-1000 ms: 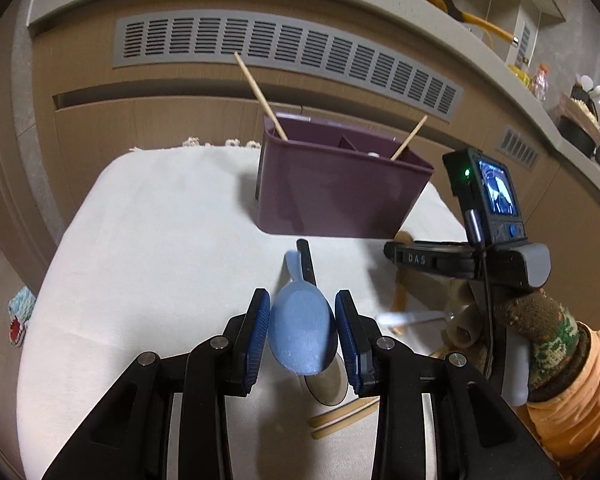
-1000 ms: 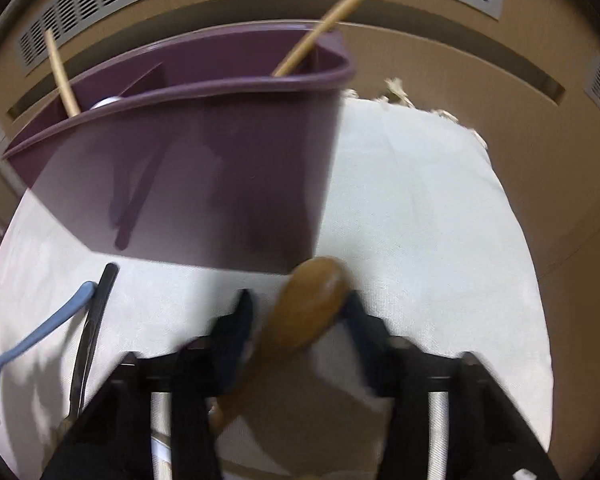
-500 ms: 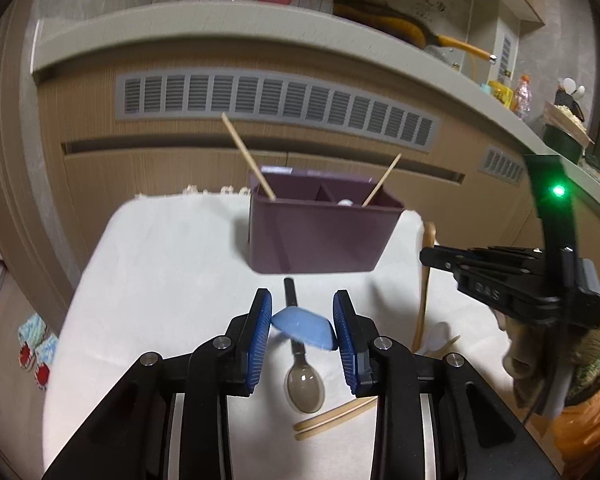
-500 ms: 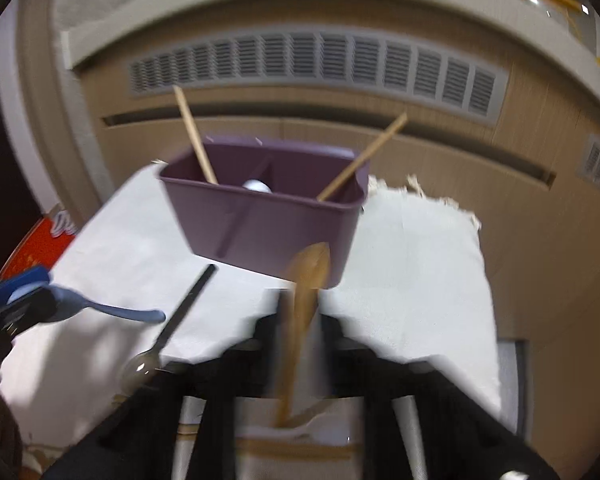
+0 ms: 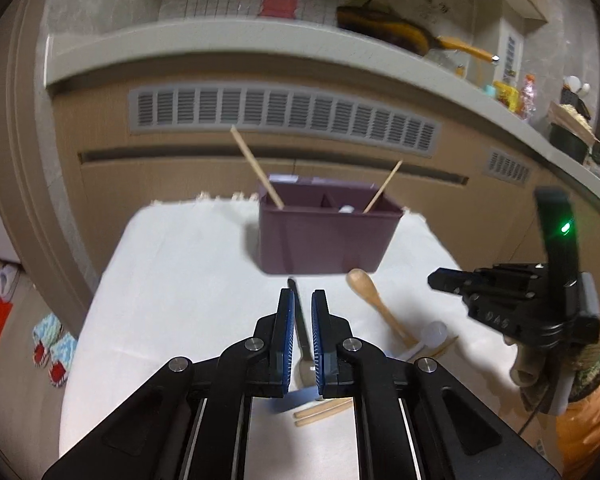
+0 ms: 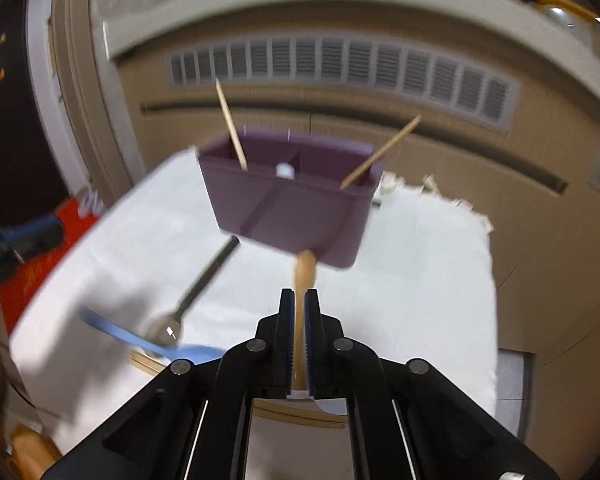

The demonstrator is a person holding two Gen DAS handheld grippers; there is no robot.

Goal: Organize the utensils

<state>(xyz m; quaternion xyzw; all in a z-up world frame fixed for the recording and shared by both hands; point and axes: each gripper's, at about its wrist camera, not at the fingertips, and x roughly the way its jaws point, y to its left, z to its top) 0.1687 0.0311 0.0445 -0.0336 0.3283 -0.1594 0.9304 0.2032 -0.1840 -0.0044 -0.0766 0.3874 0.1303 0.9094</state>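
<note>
1. Where the wood-panelled cabinet front [image 5: 180, 184] with its long grey vent grille [image 5: 284, 114] forms the backdrop, a table under a white cloth [image 5: 172, 280] stands just before it.
2. Purple organizer [image 5: 324, 240]: upright at the far edge of the cloth, divided inside. One chopstick [image 5: 256, 168] leans out of the left compartment, a second chopstick [image 5: 384, 186] out of the right. A small white object [image 5: 346, 209] sits by the divider; which compartment, cannot tell.
3. Left gripper [image 5: 301, 300]: above the near part of the cloth, pointing toward the organizer. Jaws have just been closing and stand closed with nothing between them; a thin slit remains, through which a utensil on the cloth shows.
4. Right gripper [image 6: 297, 298]: held in a gloved hand [image 5: 580, 364], in the air to the right, clear of the cloth. Jaws have just been easing apart a little, yet stand all but together, empty.
5. Loose utensils, all on the cloth, near side of the organizer:
   - metal spoon [image 6: 196, 284], dark handle pointing at the organizer, bowl nearest the grippers;
   - wooden spoon [image 5: 376, 300], bowl just beside the organizer's front right corner;
   - blue spoon [image 6: 140, 340], by the metal spoon's bowl; touching or not, cannot tell (blur);
   - white spoon [image 5: 434, 330], at the wooden spoon's handle end;
   - pair of chopsticks [image 5: 324, 414], nearest edge, side by side.
</note>
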